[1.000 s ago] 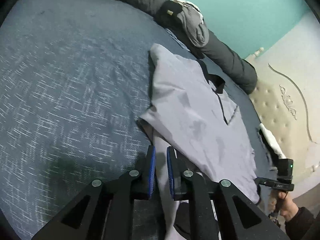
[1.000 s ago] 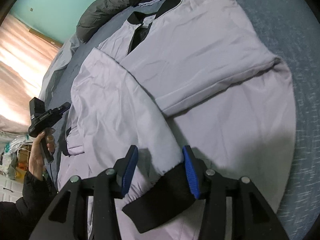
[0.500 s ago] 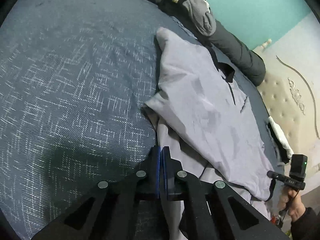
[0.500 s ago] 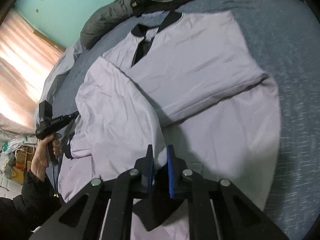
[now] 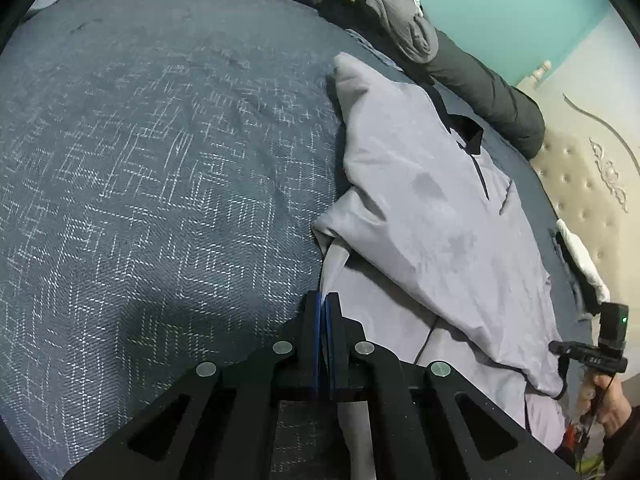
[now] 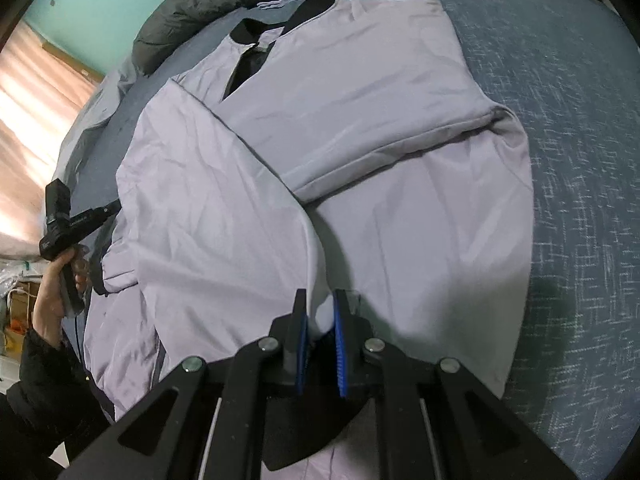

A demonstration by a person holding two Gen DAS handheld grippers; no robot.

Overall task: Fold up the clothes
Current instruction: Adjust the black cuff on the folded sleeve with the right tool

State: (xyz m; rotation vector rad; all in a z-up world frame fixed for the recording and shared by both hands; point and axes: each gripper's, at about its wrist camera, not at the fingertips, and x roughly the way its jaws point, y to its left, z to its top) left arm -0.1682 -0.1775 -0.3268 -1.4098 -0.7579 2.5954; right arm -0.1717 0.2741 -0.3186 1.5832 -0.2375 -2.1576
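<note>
On the blue bedspread [image 5: 160,168], my 2 grippers—left gripper [image 5: 324,300] and right gripper [image 6: 320,312], apart 1 second ago—now clamp the lilac jacket [image 6: 360,100] hem and sleeve, ready to fold.

I count one jacket [image 6: 360,128] at my 12 o'clock, two grippers [image 5: 323,300] [image 6: 321,312], one bed [image 5: 160,160], and one dark coat [image 5: 480,76] at 1 o'clock.

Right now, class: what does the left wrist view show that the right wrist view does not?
Only left wrist: the padded cream headboard and the left claw shut on the jacket's edge. Only right wrist: the curtain and the right claw pinching a sleeve. Both: the pale jacket on the blue bedspread.
</note>
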